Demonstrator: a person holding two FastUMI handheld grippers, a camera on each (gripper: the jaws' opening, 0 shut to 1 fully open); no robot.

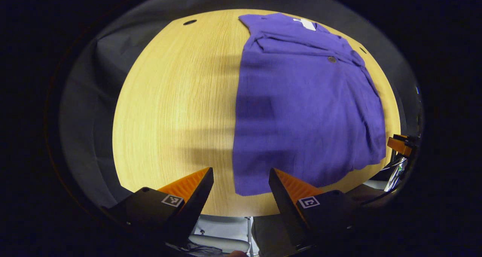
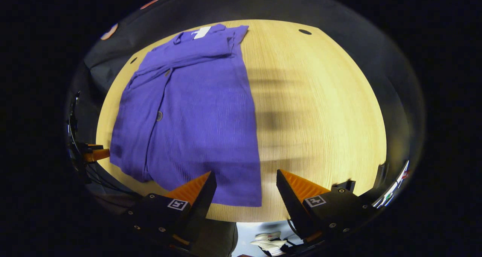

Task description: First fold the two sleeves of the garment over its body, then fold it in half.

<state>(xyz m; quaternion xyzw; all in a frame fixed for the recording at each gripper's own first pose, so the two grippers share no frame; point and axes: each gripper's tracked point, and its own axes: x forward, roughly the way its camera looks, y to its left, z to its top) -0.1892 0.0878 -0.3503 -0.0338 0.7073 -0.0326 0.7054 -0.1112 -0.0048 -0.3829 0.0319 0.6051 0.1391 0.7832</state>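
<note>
A purple buttoned garment (image 1: 305,106) lies flat on a round wooden table (image 1: 177,106), collar and white tag at the far side, hem toward me. Both sleeves lie folded in over the body. My left gripper (image 1: 241,174) hovers open above the hem's left corner, nothing between its fingers. In the right gripper view the same garment (image 2: 192,110) covers the table's (image 2: 320,110) left half, and my right gripper (image 2: 246,178) hangs open over the hem's right corner, holding nothing. The other gripper's tip (image 2: 96,154) peeks in at the left edge, and likewise at the right edge (image 1: 401,144).
Small dark holes (image 1: 189,22) (image 2: 304,31) sit near the table's far rim. Dark cloth surrounds the table. Bare wood stretches beside the garment. Below the near table edge, pale floor and a shoe (image 2: 269,240) show.
</note>
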